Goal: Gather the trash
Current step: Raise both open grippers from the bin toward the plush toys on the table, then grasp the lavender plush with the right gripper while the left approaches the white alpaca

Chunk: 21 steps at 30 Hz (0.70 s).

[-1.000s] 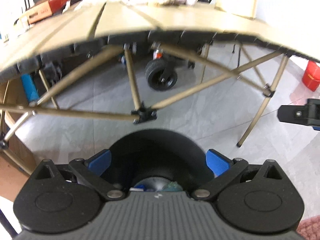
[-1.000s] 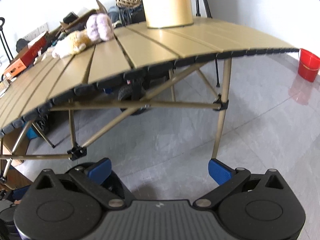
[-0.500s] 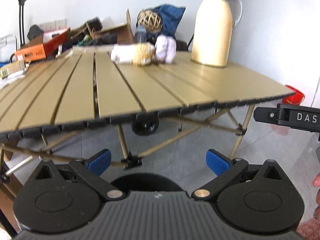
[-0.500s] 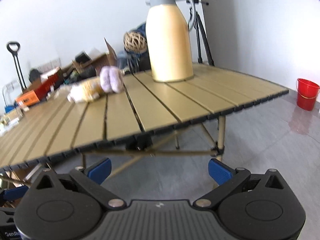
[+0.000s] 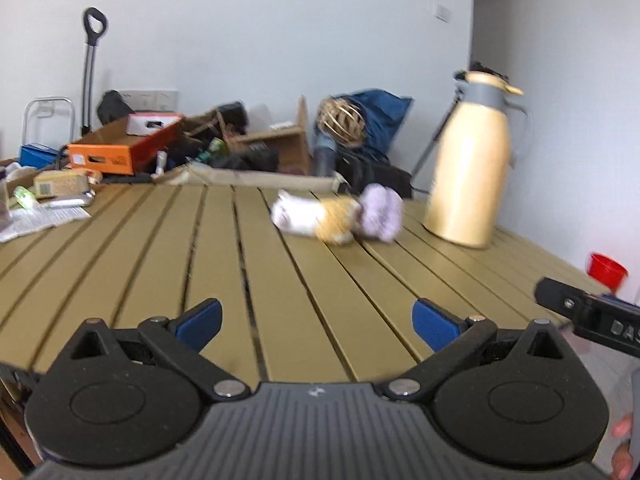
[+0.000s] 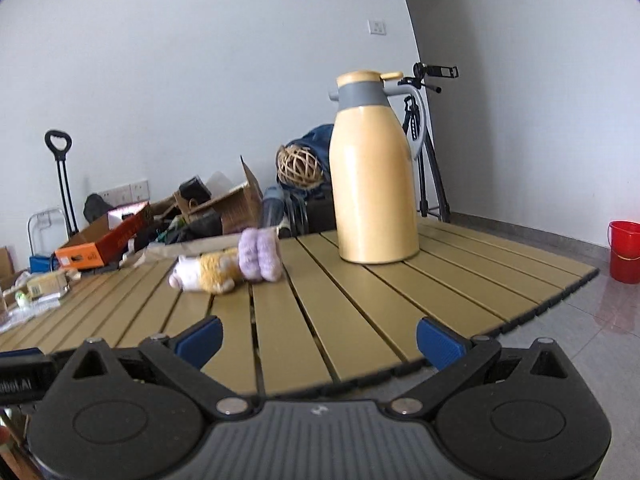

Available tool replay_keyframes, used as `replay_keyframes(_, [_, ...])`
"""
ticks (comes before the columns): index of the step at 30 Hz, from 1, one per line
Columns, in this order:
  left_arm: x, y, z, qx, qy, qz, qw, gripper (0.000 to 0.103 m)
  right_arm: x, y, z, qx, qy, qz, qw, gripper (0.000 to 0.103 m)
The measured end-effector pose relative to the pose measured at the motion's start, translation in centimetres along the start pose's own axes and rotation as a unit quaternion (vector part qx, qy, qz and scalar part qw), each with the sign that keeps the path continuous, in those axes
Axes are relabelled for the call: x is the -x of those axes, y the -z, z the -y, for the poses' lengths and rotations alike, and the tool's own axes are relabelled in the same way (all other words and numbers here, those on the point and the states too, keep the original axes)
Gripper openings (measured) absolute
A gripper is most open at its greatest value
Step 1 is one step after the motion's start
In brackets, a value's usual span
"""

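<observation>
Motion blur softens the plush toy (image 5: 336,216) and cluttered boxes (image 5: 240,148) beyond the surface (image 5: 160,264); a red bucket (image 6: 625,251) is cropped at the frame edge.

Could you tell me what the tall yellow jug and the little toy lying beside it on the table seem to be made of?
The jug looks like smooth, glossy painted metal or plastic, judging by its soft sheen, with a matte grey plastic collar. The toy appears to be plush fabric: fuzzy, soft-edged, in white, yellow and lilac.
</observation>
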<state>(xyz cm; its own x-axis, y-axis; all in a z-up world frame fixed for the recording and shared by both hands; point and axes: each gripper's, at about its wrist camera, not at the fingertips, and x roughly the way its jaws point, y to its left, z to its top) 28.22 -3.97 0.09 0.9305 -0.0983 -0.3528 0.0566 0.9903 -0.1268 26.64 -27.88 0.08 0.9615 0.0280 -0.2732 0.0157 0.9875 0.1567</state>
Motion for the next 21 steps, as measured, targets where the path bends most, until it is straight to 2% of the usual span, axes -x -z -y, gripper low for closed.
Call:
replay_keyframes(8, [-2.5,-4.4,-2.3,0.016,-0.027,0.025,0.9992,0.103,-4.0,-3.3,-1.6,-0.005,-0.021,0.036,0.999,0.103])
replay_keyframes(14, [-6.2,-7.2,-4.1,0.022,-0.040,0.016,0.9988,0.103,-8.5,-4.4,-3.4,0.021,-0.032,0.015,0.999,0.103])
replay_keyframes(21, [-9.1,-10.0,-5.2,0.009,-0.051,0.034,0.9981,0.103,-14.0,-6.3,-5.3,0.028,-0.022,-0.011,0.999,0.103])
